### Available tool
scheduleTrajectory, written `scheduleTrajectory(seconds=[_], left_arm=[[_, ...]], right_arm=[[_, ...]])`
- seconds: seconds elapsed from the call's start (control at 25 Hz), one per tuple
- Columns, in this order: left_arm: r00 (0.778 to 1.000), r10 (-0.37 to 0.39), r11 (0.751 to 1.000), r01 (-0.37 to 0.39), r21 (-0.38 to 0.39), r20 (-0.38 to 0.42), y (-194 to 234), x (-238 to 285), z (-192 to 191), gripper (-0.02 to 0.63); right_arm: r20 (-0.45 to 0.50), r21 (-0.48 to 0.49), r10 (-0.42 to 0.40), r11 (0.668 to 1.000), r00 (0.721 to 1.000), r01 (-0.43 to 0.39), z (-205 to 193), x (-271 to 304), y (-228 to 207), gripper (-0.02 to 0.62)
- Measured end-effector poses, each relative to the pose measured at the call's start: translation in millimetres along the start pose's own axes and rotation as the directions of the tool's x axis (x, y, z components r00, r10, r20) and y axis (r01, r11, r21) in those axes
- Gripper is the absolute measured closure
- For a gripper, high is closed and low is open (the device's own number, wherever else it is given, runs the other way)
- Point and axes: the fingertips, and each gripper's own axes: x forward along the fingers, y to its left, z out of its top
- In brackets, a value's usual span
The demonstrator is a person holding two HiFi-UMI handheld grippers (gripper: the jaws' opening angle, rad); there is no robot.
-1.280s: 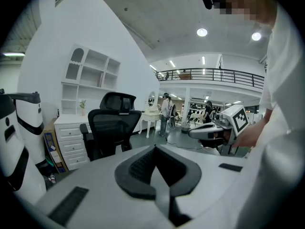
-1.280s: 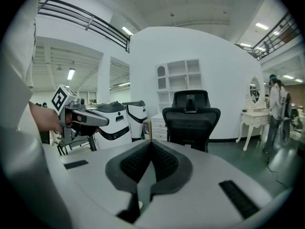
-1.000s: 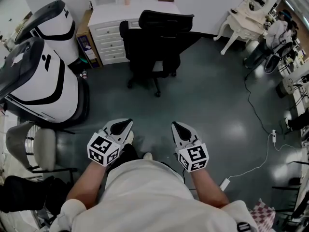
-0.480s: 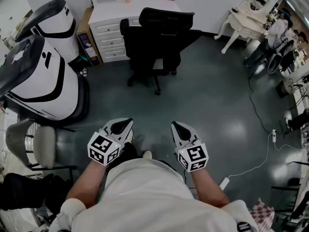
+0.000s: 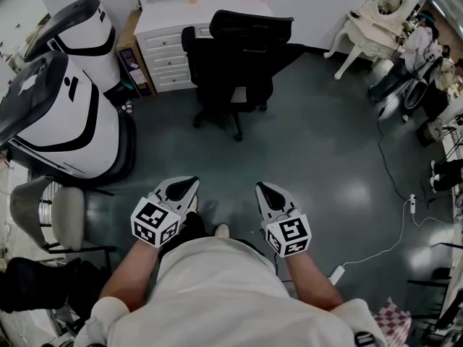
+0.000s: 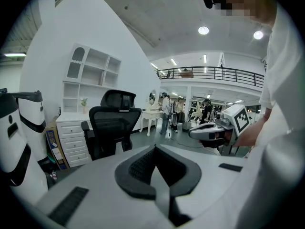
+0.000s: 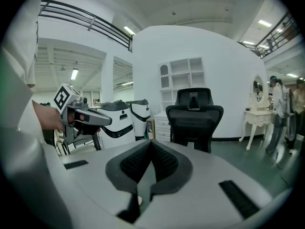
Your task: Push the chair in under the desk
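We see a black mesh-backed office chair (image 5: 239,56) and a white desk with drawers (image 5: 170,45) over a dark grey-green glossy floor (image 5: 318,157) that carries pale reflections. Our left gripper (image 5: 194,183) and right gripper (image 5: 260,187) have pale grey shells and black textured jaw pads, and each marker cube (image 5: 153,223) is white, patterned with black squares. We note two large white machine housings (image 5: 65,129) banded in black, a cream-white dressing table (image 5: 365,27), a thin white cable (image 5: 387,248), a red-and-white checked cloth (image 5: 396,316) and our own plain white shirt (image 5: 224,295)
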Motion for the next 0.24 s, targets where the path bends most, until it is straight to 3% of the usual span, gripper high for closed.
scheduleTrajectory(seconds=[0.24], left_arm=[[1.000, 0.007, 1.000, -0.007, -0.005, -0.008, 5.2, 3.1, -2.4, 0.611]], right_arm=[[0.000, 0.004, 0.005, 1.000, 1.000, -0.005, -2.5, 4.8, -2.8, 0.592]])
